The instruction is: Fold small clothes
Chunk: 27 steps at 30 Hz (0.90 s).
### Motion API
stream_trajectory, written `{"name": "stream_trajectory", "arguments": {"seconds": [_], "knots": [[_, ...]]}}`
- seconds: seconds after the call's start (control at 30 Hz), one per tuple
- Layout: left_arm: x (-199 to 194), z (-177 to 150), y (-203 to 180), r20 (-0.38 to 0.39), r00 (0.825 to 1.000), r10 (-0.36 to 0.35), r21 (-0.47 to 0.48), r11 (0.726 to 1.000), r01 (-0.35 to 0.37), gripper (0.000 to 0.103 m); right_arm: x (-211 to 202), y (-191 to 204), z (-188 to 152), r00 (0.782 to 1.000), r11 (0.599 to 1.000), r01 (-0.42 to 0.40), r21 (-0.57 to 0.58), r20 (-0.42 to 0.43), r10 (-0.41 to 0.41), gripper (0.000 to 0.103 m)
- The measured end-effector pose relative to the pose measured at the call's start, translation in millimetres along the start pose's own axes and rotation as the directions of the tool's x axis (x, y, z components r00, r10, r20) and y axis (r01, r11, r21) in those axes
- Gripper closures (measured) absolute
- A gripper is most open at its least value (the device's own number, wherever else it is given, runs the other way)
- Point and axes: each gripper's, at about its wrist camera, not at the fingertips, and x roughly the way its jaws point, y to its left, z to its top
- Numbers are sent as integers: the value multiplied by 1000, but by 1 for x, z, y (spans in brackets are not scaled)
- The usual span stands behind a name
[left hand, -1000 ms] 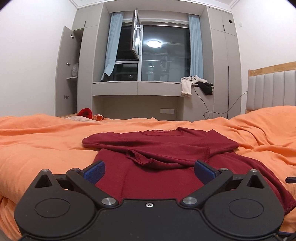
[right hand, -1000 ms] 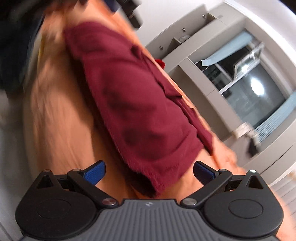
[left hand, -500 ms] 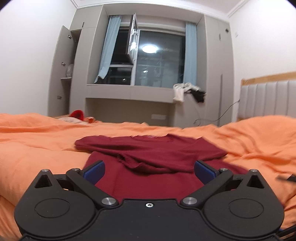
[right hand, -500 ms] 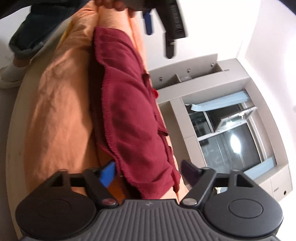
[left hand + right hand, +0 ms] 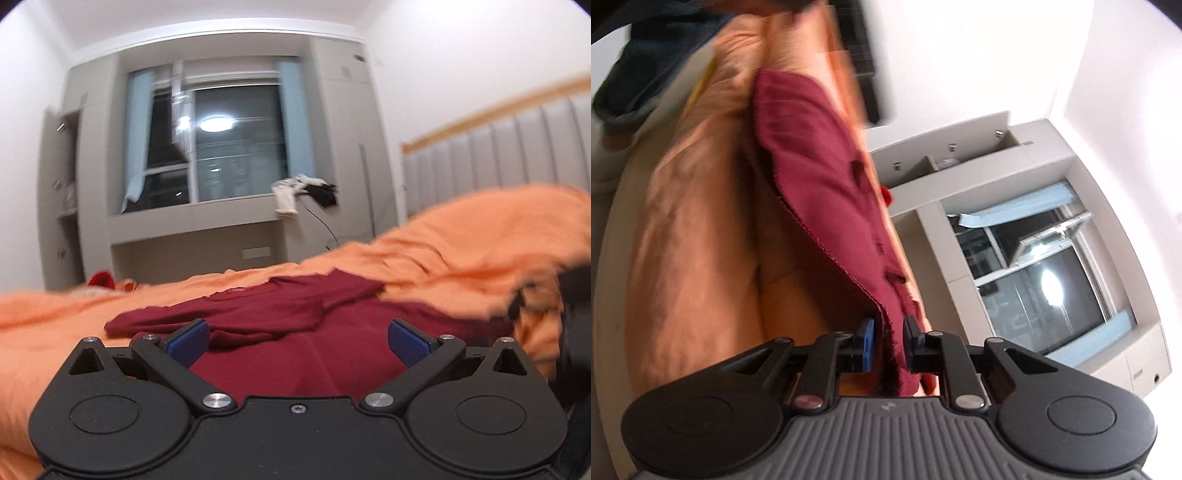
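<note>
A dark red knitted top [image 5: 295, 325] lies on the orange bedspread [image 5: 461, 251], its sleeves folded across the body. My left gripper [image 5: 297, 338] is open, low over the top's near hem, holding nothing. In the right wrist view, which is rolled sideways, my right gripper [image 5: 888, 338] is shut on the hem edge of the red top [image 5: 820, 177]. The right gripper appears blurred at the right edge of the left wrist view [image 5: 569, 295].
Grey wardrobes and a window bench [image 5: 192, 218] stand beyond the bed, with white and black clothes [image 5: 303, 192] draped on the ledge. A padded headboard [image 5: 517, 147] is at the right. A small red item [image 5: 101, 278] lies at the bed's far left.
My right gripper has closed from wide open onto the top's hem edge. My left gripper has tilted and shifted, staying open over the near hem.
</note>
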Motion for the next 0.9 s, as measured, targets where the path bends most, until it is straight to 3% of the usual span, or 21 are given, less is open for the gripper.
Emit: {"name": "stream_trajectory", "arguments": {"seconds": [0.17,0.27,0.4,0.5,0.53,0.57,0.63,0.77,0.9], "knots": [[9,-14,-27,-58,998,-39,149,988,47,1,5,-14,6,998,997,57,61,9,-57,93],[25,-26,-44,-96,995,32,256,967,-7,1,5,-18,5,997,994,75,75,6,-76,94],[49,-39,-57,-162,979,124,362,930,-58,2,3,-23,2,995,991,102,88,6,-103,94],[58,-44,-57,-171,964,205,407,906,-120,11,4,-24,2,992,987,128,95,3,-129,95],[60,-44,-55,-165,957,237,415,897,-151,18,5,-24,3,990,986,138,95,1,-138,95],[60,-44,-53,-160,952,261,417,892,-175,32,6,-25,2,989,984,149,96,-1,-149,95],[63,-43,-48,-160,933,322,418,879,-232,56,6,-27,4,985,980,170,101,-8,-170,96],[65,-37,-32,-144,879,455,402,838,-368,61,10,-32,3,977,970,213,116,-31,-210,96],[60,-25,-11,-148,818,555,326,809,-490,67,13,-37,3,970,961,243,132,-56,-238,96]]}}
